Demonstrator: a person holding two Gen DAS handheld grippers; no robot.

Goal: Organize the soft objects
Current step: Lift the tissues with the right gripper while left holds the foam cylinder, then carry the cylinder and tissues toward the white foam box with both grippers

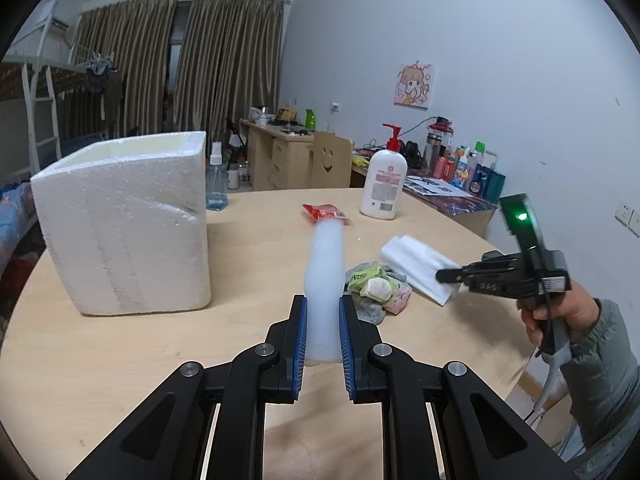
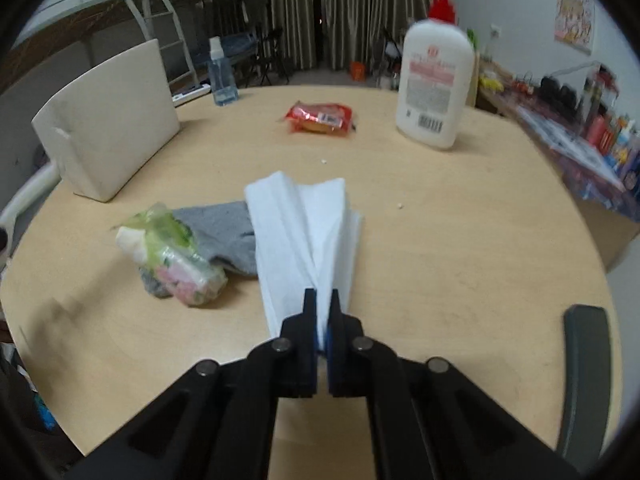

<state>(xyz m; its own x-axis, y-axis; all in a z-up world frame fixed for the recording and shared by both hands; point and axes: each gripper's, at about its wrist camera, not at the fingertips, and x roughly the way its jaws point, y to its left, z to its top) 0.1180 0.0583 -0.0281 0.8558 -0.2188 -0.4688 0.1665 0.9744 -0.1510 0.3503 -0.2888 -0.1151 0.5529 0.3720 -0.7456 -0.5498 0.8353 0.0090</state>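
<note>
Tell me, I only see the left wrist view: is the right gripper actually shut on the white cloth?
Observer: Yes. The right gripper is shut on the near end of the folded white cloth, bunching it.
Operator: What's behind the white bottle I'm holding?
Observer: The red snack packet, lying flat, apart from the lotion bottle.
Operator: And by the green packet?
Observer: A grey sock, partly beneath it, meeting the cloth's left edge.

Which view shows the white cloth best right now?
The right wrist view: the white cloth fills the centre, pinched between the jaws. The left wrist view shows it smaller, off to the side on the table, partly behind the right gripper.
</note>
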